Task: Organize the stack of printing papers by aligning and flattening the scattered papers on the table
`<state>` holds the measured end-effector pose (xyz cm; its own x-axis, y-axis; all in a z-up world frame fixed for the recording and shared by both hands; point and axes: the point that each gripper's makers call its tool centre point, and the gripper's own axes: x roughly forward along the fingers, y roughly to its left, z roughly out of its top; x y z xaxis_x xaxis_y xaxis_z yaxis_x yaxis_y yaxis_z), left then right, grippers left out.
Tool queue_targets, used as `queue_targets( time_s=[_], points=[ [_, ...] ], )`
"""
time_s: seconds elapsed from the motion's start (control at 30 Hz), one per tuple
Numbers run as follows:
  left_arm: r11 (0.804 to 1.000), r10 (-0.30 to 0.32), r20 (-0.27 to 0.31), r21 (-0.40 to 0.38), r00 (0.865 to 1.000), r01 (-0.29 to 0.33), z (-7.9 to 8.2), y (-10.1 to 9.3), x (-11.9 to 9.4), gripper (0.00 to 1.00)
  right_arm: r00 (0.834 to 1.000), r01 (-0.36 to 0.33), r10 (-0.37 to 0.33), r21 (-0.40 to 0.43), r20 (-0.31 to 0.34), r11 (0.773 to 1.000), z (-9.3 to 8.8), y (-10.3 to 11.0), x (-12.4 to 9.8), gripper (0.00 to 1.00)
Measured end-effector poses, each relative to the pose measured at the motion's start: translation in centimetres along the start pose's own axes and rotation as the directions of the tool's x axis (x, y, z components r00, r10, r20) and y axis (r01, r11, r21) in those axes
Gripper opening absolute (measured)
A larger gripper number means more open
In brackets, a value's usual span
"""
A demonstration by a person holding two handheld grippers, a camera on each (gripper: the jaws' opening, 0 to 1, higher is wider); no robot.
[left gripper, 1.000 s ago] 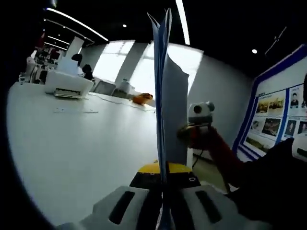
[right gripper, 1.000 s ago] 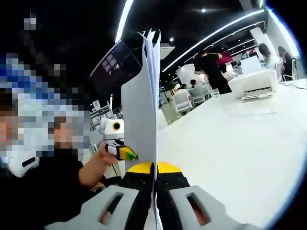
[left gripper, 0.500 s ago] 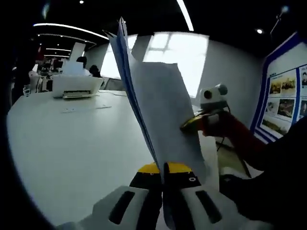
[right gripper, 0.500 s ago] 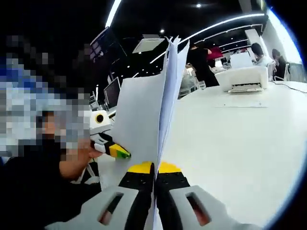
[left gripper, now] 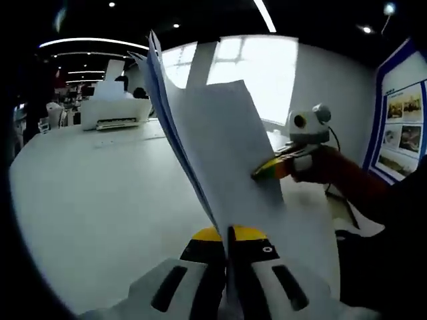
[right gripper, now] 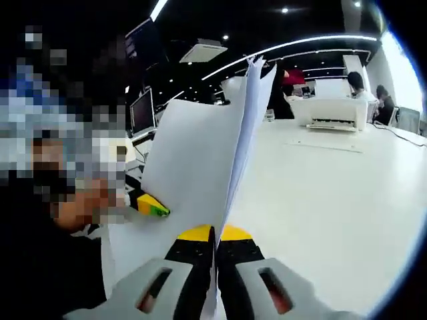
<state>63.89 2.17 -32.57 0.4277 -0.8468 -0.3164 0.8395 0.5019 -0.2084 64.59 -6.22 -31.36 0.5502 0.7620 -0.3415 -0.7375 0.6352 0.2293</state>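
Left gripper view shows the left hand-held gripper (left gripper: 229, 235) clenched on the sheaf of white printing papers (left gripper: 220, 153), lifted off the white surface (left gripper: 100, 187) – the right hand-held gripper (right gripper: 215, 235) pinches the opposite edge. Judging by the fanned top edges, tapping one edge squarely on the surface should align them – grips loosened slightly.

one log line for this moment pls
left hand-held gripper: shut on paper stack | right hand-held gripper: shut on paper stack | stack: lifted off table, tilted, edges uneven
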Motion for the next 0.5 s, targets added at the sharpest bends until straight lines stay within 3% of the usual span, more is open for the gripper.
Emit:
queue_targets(
  time_s=[0.47,0.5],
  points=[
    [0.997,0.035,0.001,0.063,0.999,-0.035,-0.9,0.7,0.8,0.06,0.999,0.046,-0.045,-0.018,0.031,0.999,-1.1,-1.7,0.6,0.01],
    [0.993,0.056,0.002,0.101,0.998,-0.056,-1.0,0.8,0.8,0.06,0.998,0.056,-0.055,-0.032,0.035,0.998,-1.2,-1.8,0.6,0.02]
  ],
)
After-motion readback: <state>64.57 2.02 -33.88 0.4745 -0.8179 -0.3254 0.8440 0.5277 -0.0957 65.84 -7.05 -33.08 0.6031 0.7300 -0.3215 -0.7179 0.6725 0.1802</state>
